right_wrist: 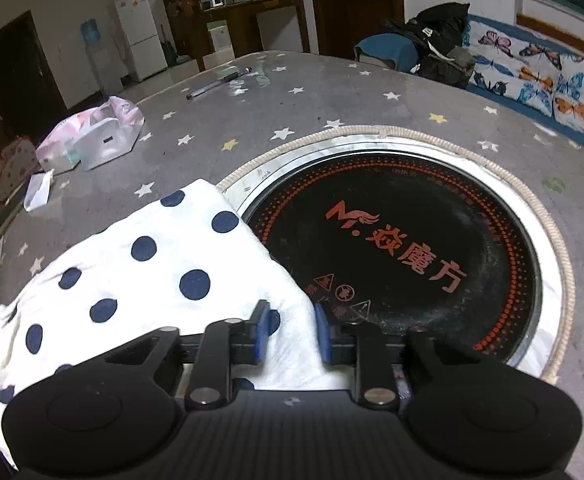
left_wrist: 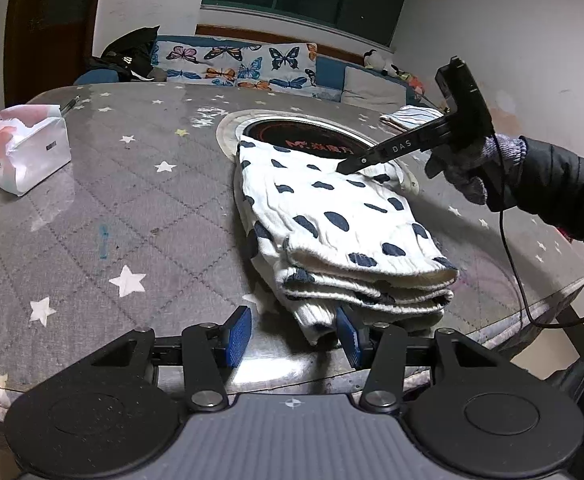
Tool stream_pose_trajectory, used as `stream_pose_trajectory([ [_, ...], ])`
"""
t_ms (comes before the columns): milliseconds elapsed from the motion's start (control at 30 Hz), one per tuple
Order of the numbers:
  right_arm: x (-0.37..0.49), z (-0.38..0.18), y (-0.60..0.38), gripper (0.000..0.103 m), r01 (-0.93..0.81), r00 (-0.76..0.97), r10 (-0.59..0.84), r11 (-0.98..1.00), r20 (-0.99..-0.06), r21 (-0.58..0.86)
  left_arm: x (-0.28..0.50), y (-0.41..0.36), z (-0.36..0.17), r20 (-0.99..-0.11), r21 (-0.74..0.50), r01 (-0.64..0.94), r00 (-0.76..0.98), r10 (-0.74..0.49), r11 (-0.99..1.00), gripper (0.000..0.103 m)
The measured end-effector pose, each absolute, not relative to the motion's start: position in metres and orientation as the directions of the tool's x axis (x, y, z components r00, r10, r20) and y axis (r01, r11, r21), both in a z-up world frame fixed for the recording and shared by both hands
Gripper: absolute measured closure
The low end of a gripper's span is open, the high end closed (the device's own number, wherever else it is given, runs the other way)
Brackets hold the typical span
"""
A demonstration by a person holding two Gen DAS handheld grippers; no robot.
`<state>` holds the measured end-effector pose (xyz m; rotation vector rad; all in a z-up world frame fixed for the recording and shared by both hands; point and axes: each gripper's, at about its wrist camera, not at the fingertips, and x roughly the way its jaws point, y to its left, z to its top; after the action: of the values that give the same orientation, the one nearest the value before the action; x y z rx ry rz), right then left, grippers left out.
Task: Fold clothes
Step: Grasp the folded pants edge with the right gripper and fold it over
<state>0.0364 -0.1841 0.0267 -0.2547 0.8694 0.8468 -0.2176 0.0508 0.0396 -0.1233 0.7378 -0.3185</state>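
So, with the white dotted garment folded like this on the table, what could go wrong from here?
1. The white knit garment with dark blue dots lies partly over the black round cooktop set into the table; if that is warm, the fabric may suffer.
2. The right gripper has fabric only at the corner between its pads; lifting may undo the fold.
3. The left gripper stands open at the stacked edge and might catch only some layers.

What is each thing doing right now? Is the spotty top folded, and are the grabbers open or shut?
Spotted garment: folded in layers, far corner over the cooker's rim.
Left gripper: open, at the garment's near edge.
Right gripper: jaws narrow around the garment's corner; grip unclear.
Cooker plate: empty.
Tissue pack: lying on the table.
Pen: lying flat.
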Motion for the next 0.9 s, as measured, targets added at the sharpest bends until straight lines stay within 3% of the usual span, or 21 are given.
stream_pose_trajectory([
  [533,-0.018,0.034,-0.216,0.088,-0.65,0.501,0.39,0.759,-0.773,-0.038,-0.175,0.06,0.035,-0.628,-0.153,0.21,0.734,-0.259,0.966,0.051],
  [900,-0.057,0.037,-0.243,0.088,-0.566,0.51,0.373,0.824,-0.775,0.025,-0.112,0.07,0.036,-0.609,-0.11,0.198,0.761,-0.224,0.974,0.051],
])
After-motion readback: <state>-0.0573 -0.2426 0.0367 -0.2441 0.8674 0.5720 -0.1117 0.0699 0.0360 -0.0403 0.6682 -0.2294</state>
